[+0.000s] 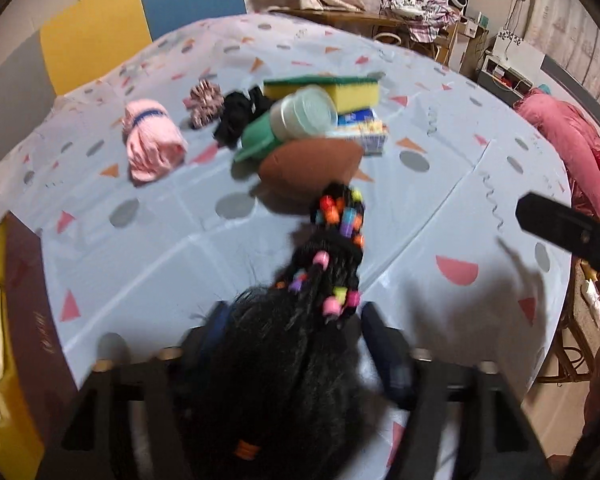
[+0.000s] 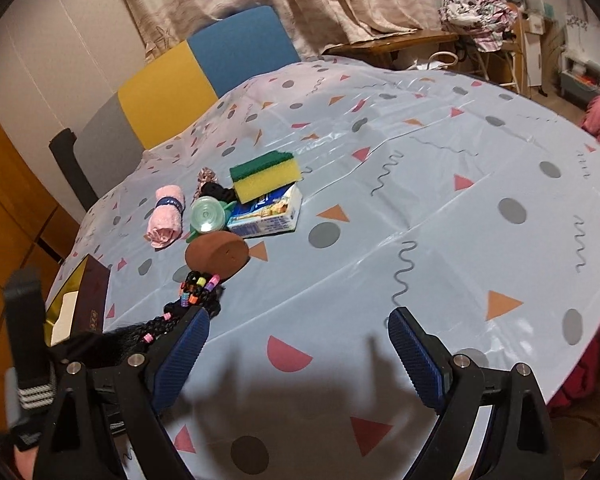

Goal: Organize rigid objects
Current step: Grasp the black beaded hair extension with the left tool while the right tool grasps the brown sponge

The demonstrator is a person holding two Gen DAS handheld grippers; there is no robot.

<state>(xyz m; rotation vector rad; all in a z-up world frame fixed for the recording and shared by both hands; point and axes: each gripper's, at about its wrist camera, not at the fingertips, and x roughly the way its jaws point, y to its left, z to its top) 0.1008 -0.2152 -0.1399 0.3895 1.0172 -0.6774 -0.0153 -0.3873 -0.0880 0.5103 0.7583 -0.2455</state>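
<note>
Tongs of the left hand [image 1: 288, 332] straddle a black braided hairpiece [image 1: 284, 360] strung with coloured beads; the hair fills the space between the blue pads, but blur hides whether they press it, so I cannot tell if it is gripped. The braid's beaded end lies on the bench [image 1: 440, 184], which wears a pale blue cloth printed with triangles, dots and squiggles. Just beyond that end sits a brown oval cushion-like piece [image 1: 312, 162], and behind it a tight cluster: a clear cup with a green lid [image 1: 296, 116] on its side, a yellow sponge with a green top [image 1: 324, 88] resting on a blue-and-white carton [image 1: 364, 128], and a black cloth bundle [image 1: 236, 120]. To the left lie a patterned scrunchie [image 1: 206, 102] and a rolled pink towel with a blue band [image 1: 150, 142]. A dark brown box [image 1: 32, 300] stands at the near left edge. Right tongs [image 2: 300, 340] hang released above bare cloth, nothing between them, just right of the hairpiece.
</note>
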